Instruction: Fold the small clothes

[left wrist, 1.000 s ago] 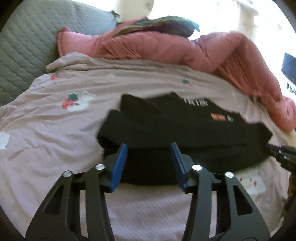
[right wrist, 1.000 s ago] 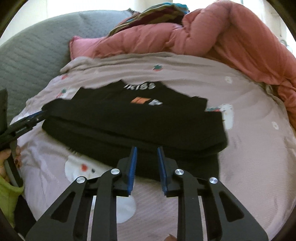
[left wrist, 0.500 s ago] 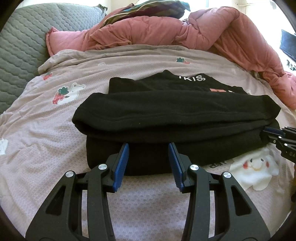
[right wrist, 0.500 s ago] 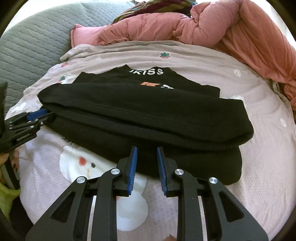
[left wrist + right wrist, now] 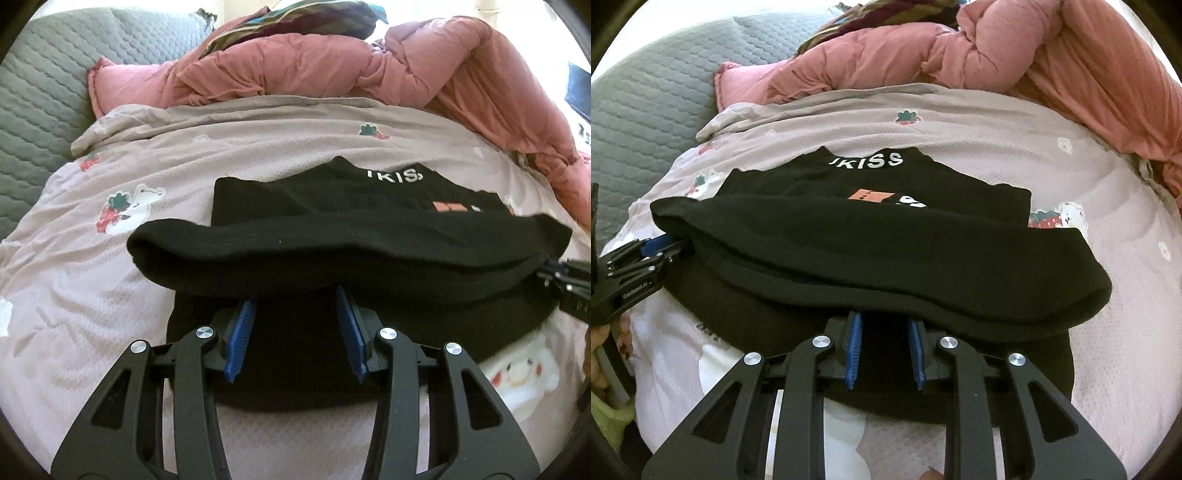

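Fold in progress on a bed. The black top (image 5: 369,254) lies across the bedsheet (image 5: 258,155), its collar and white lettering toward the pink duvet (image 5: 332,70) at the far side. The near part of the top is already turned toward the collar, forming a thick roll that spans the garment's width and stands slightly off the layer beneath; a flat strip of the lower layer shows on the near side of the roll.

The left gripper (image 5: 293,332) sits near the top's left end with its jaws spread, their blue pads (image 5: 240,339) reaching under the raised fold; no cloth is seen between them. The right gripper (image 5: 884,350) sits near the right end, its jaws parted by a narrower gap, likewise pushed in beneath the fold. Whether either tip catches fabric is hidden by the overhanging roll. Each gripper also appears at the edge of the other's view, at opposite ends of the roll.

Judged progress: one lengthwise fold is roughly half carried over; the chest print remains uncovered. Remaining, apparently: bring the fold fully over and flatten it, then any crosswise fold to make a compact bundle. A striped cloth (image 5: 314,18) atop the duvet may be another item, though this cannot be confirmed.
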